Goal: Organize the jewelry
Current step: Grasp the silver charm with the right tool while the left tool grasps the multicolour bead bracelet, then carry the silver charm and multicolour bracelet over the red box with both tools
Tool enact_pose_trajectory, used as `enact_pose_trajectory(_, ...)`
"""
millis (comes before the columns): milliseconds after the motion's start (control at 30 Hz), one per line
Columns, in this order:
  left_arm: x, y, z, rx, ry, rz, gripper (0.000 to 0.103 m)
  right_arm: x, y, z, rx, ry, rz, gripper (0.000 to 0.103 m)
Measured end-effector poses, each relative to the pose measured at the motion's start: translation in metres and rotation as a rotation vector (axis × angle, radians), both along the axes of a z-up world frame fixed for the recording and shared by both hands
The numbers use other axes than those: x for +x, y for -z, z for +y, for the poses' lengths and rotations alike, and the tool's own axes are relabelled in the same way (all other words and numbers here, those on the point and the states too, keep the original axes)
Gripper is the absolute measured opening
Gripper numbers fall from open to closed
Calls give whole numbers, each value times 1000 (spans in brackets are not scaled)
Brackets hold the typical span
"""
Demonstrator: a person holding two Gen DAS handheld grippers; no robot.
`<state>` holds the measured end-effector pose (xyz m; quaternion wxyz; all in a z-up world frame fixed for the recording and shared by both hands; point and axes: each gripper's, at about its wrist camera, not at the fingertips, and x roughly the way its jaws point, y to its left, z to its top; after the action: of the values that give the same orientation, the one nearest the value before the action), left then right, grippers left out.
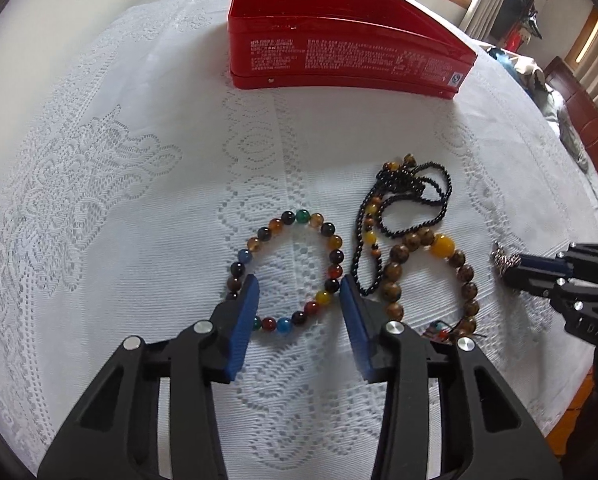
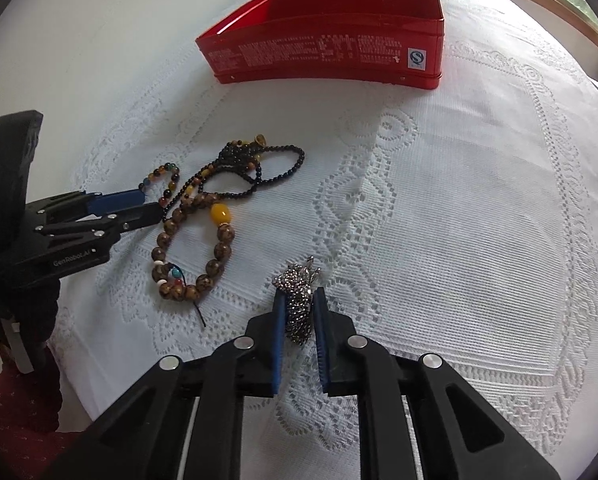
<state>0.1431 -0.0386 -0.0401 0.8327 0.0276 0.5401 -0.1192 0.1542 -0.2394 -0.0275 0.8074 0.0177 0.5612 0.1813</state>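
My right gripper (image 2: 299,304) pinches a sparkling silver rhinestone chain (image 2: 297,300); my left gripper (image 1: 299,284) gapes around a multicoloured bead bracelet (image 1: 289,272). Brown wooden beads (image 2: 195,248) and a black bead necklace (image 2: 255,168) lie mid-tablecloth (image 2: 459,200). The red tin (image 2: 331,40) at the far edge looks empty: nothing stored yet.
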Motion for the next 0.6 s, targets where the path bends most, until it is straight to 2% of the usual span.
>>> enact_pose_trajectory(33,-1,0,0,11,1,-6,37,0,0,0,-1,1,1,14)
enact_pose_trajectory(100,-2,0,-1,32,3,-18,28,2,1,1,-4,5,2,14)
enact_pose_trajectory(167,0,0,-1,33,0,-20,11,3,1,1,-9,9,4,14)
enact_pose_trajectory(200,2,0,-1,29,-6,-18,9,4,1,1,-12,11,5,14)
enact_pose_trajectory(433,14,1,2,3,-39,-11,8,6,3,7,-47,7,4,16)
enact_pose_trajectory(600,13,1,5,-6,-49,-5,9,10,3,1,-2,32,45,16)
